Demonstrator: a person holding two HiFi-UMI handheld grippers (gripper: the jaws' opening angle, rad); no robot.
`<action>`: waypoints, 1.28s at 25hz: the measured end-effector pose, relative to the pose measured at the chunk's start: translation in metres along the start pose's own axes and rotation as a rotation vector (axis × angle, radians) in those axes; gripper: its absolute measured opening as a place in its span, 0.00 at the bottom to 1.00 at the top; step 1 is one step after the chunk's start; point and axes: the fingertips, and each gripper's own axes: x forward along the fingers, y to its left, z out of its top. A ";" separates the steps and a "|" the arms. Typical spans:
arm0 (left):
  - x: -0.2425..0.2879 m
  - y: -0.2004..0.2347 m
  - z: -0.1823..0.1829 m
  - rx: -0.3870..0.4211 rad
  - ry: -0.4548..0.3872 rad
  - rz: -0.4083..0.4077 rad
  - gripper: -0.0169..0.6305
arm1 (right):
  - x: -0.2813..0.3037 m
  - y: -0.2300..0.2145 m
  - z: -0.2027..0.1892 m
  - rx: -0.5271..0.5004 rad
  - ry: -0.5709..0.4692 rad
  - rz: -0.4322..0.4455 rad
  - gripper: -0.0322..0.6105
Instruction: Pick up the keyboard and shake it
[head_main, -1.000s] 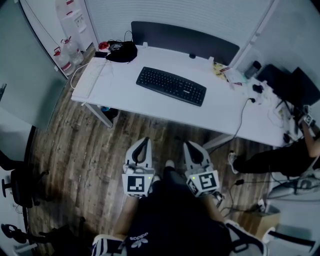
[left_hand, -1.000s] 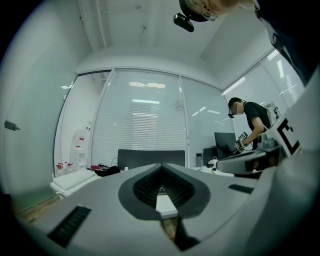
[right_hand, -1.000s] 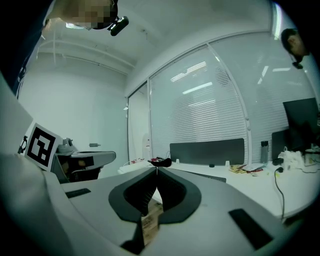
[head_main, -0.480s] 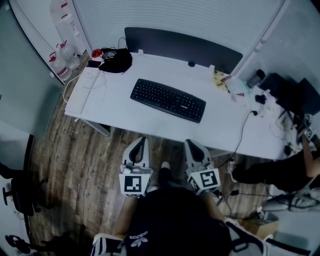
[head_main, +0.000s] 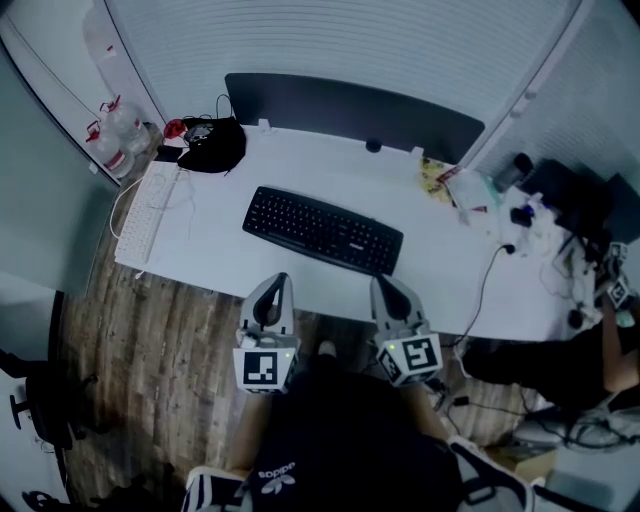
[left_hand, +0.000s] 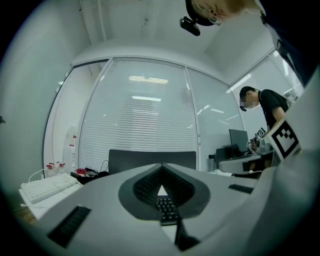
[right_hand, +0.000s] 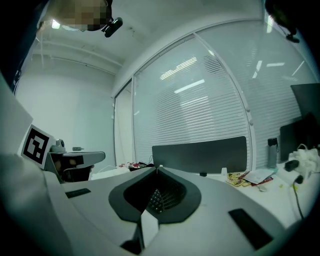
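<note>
The black keyboard (head_main: 322, 230) lies flat on the white tabletop (head_main: 215, 265), set at a slant with its right end closer to the person, and neither gripper touches it. In the head view the left gripper (head_main: 280, 281) and the right gripper (head_main: 384, 284) are side by side at the near edge of the tabletop, pointing towards the keyboard. The right one's tip is near the keyboard's right near corner and the left one's is a little farther from its front edge. In the left gripper view the jaws are pressed together at the tips with nothing between them, and a strip of the keyboard's keys shows through the opening behind the tips. The right gripper view shows the same: jaws together, empty, with keys visible through the opening. A white keyboard (head_main: 147, 208) lies along the left edge of the tabletop, well apart from the black one, with a black bag (head_main: 213, 146) at the far left corner and loose papers (head_main: 447, 182) towards the right. A dark partition panel (head_main: 350, 105) stands along the far edge. On the floor to the left stand clear jugs (head_main: 113, 125) with red caps; what they hold I cannot tell. A person (head_main: 560, 358) is at the neighbouring desk on the right.
</note>
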 end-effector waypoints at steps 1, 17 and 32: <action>0.005 0.002 -0.001 -0.001 0.006 0.000 0.03 | 0.002 -0.005 -0.003 0.011 0.011 -0.014 0.06; 0.080 0.067 0.008 -0.012 0.030 -0.084 0.03 | 0.059 -0.029 -0.001 0.051 0.048 -0.178 0.06; 0.136 0.181 -0.057 0.024 0.249 -0.170 0.03 | 0.088 -0.060 -0.024 0.078 0.112 -0.416 0.06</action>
